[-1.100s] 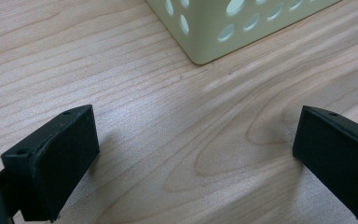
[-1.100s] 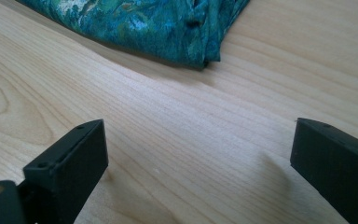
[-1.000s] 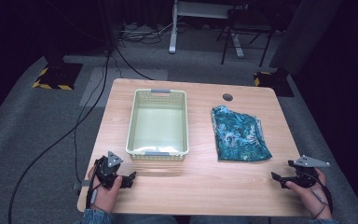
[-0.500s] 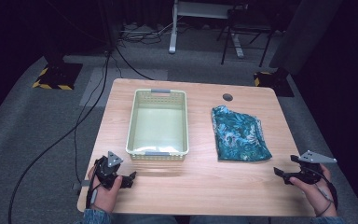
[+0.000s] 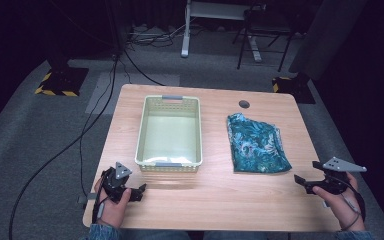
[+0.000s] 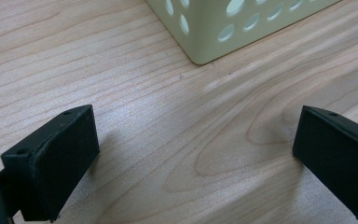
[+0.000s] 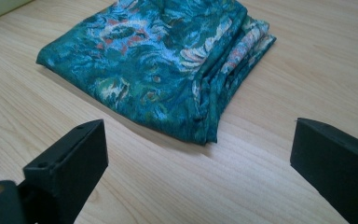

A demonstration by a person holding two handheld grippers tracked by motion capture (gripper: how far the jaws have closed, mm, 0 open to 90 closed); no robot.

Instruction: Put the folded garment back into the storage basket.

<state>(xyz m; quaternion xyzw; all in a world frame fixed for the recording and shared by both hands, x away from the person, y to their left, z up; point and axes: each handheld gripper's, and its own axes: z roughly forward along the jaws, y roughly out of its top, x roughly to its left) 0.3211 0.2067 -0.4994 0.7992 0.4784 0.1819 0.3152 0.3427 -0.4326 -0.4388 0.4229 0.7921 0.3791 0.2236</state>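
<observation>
The left tool [image 5: 139,191], jaws apart, sits just short of the basket [image 5: 170,131], while the right tool [image 5: 300,181], jaws also apart, is nearer the folded cloth [image 5: 256,144], lying just ahead on the table [image 5: 215,200].

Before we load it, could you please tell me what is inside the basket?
The basket looks empty: its pale floor shows bare. The near wall hides a thin strip of floor behind it.

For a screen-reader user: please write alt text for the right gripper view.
A folded teal patterned cloth lies on a wooden table, just beyond the right gripper, whose black jaws stand wide open and empty.
</observation>
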